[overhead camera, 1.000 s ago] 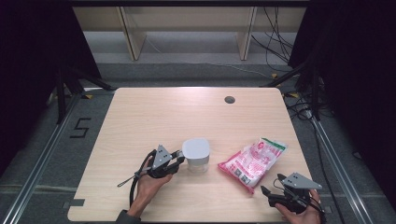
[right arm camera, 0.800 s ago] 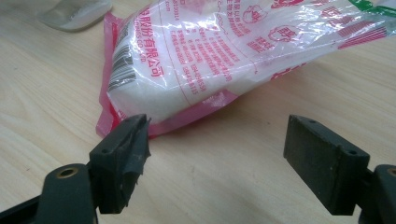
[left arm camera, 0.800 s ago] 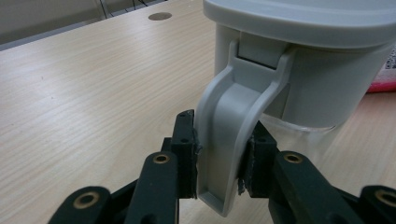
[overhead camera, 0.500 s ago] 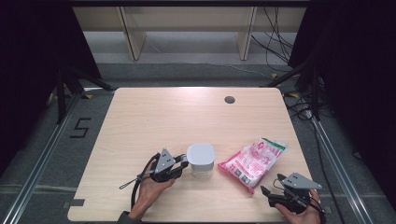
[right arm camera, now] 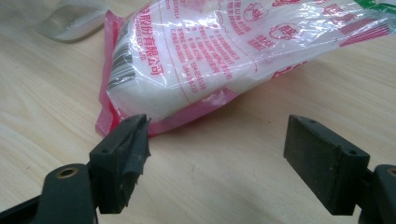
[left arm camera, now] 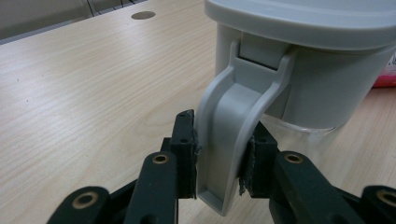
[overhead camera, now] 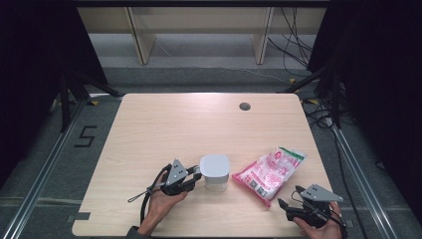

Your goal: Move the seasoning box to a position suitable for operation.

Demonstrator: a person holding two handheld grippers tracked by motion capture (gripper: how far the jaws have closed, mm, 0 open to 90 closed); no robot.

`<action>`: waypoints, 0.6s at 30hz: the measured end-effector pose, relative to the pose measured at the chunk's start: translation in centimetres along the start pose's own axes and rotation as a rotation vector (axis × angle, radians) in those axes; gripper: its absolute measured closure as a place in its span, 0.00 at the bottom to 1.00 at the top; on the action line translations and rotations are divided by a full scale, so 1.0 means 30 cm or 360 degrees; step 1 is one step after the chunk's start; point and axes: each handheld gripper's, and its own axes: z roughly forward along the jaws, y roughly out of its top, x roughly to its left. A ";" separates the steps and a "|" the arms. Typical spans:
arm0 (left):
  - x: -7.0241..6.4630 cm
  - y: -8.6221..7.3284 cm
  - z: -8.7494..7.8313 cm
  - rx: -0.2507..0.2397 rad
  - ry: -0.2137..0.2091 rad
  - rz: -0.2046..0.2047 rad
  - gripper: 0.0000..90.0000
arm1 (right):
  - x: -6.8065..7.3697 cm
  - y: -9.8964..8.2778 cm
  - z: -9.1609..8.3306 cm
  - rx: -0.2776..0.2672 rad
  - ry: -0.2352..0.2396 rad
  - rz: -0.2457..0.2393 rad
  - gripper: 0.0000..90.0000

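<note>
left hand-held gripper [left arm camera: 219, 154] is clamped on the grey handle of the clear plastic jug with grey lid [overhead camera: 215, 172], standing at 6 o'clock on the light wooden desk [overhead camera: 199, 124]; right hand-held gripper [right arm camera: 217, 154] gapes unloaded short of the pink-and-white printed plastic bag [overhead camera: 271, 171] at 4 o'clock, so jug secured, bag ungrasped, lid on.

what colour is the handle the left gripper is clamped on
Light grey, matching the lid; the handle shows best in the left gripper view.
</note>
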 end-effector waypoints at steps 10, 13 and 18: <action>0.006 0.005 -0.011 0.0003 -0.0037 0.0024 0.72 | -0.001 0.000 0.001 -0.0003 0.0008 -0.0003 0.26; 0.006 0.007 -0.012 -0.0012 -0.0046 0.0032 0.72 | -0.007 -0.001 0.006 -0.0021 0.0025 -0.0026 0.26; 0.012 0.009 -0.021 -0.0018 -0.0039 0.0044 0.68 | -0.003 -0.001 0.004 -0.0021 0.0018 -0.0005 0.26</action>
